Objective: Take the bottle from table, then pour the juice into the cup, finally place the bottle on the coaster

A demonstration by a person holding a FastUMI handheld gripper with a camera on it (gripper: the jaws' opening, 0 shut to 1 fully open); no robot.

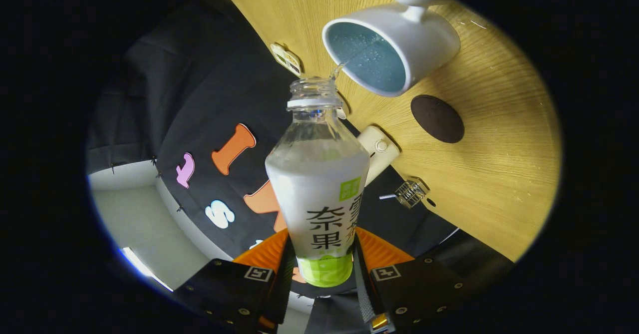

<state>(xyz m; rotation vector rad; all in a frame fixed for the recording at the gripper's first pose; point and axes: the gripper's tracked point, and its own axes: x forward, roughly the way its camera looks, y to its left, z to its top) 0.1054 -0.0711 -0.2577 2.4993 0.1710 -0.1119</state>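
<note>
Pour step underway: gripper (319, 269) pinching bottle (319, 194) btwn both fingers, tipped, thin stream from its mouth into cup (394, 49) just ahead. Next, prob: right the bottle, set on coaster (437, 118) beside cup.

The bottle (319, 184) is clear, glossy plastic with a smooth printed label wrap; its threaded neck is uncapped. The gripper (322, 269) has both fingers pressed against the bottle's lower sides. Beyond the bottle's mouth, the cup (399, 44) is glossy glazed ceramic. Beside the cup, the coaster (437, 119) looks matt and slightly rough. The table (499, 164) has a smooth wood-grain finish. The booth wall (199, 99) is matt cloth.
</note>
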